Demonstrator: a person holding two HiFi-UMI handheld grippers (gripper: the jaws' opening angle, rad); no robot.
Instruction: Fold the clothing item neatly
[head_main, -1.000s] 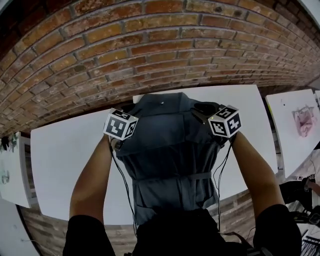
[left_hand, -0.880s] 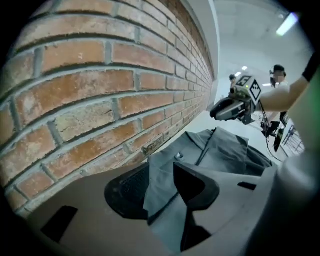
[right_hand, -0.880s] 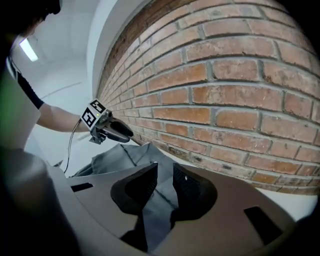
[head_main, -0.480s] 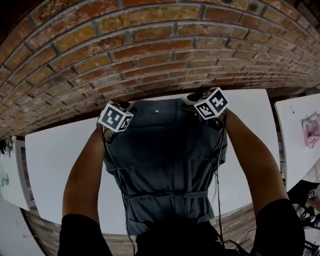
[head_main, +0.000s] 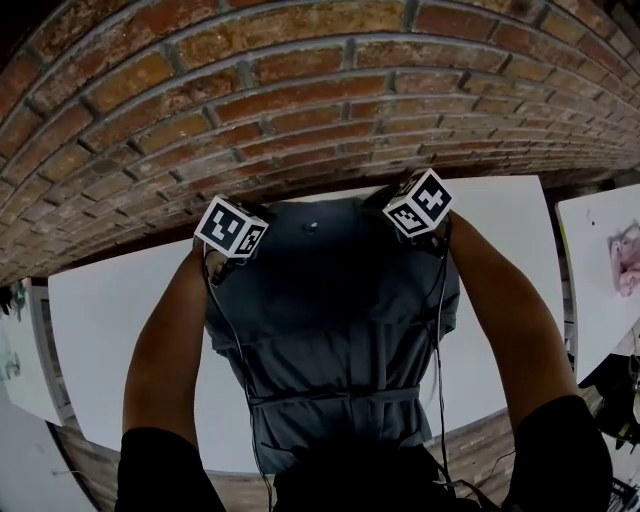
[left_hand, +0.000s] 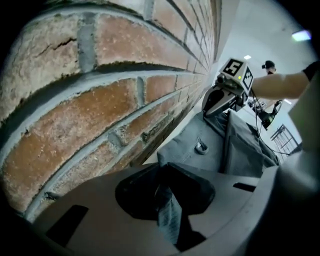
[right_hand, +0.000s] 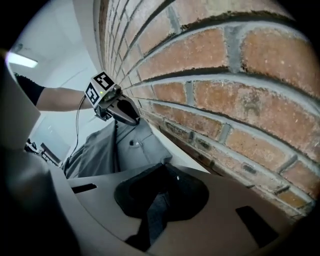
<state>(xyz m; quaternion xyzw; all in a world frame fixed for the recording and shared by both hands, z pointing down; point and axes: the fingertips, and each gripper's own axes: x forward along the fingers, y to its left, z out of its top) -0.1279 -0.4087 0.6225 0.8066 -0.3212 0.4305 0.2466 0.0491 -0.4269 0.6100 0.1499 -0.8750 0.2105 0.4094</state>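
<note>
A grey garment (head_main: 340, 300) with a thin waist tie lies spread along the white table (head_main: 120, 330), its lower part hanging over the near edge. My left gripper (head_main: 218, 268) pinches the garment's far left corner near the brick wall. At the far right corner, my right gripper (head_main: 422, 232) does the same. In the left gripper view, a fold of grey cloth (left_hand: 169, 212) sits squeezed between the closing jaws, and a small button (left_hand: 200, 146) shows on the fabric beyond. The right gripper view shows dark cloth (right_hand: 156, 210) caught between its closing jaws.
A brick wall (head_main: 300, 90) rises right behind the table's far edge, close to both grippers. Another white table (head_main: 605, 270) stands at the right with a pink item (head_main: 628, 262) on it. A third white surface (head_main: 18, 340) is at the far left.
Both grippers have carried the garment's top edge away from me, up to the brick wall. The cloth now lies stretched flatter along the table.
</note>
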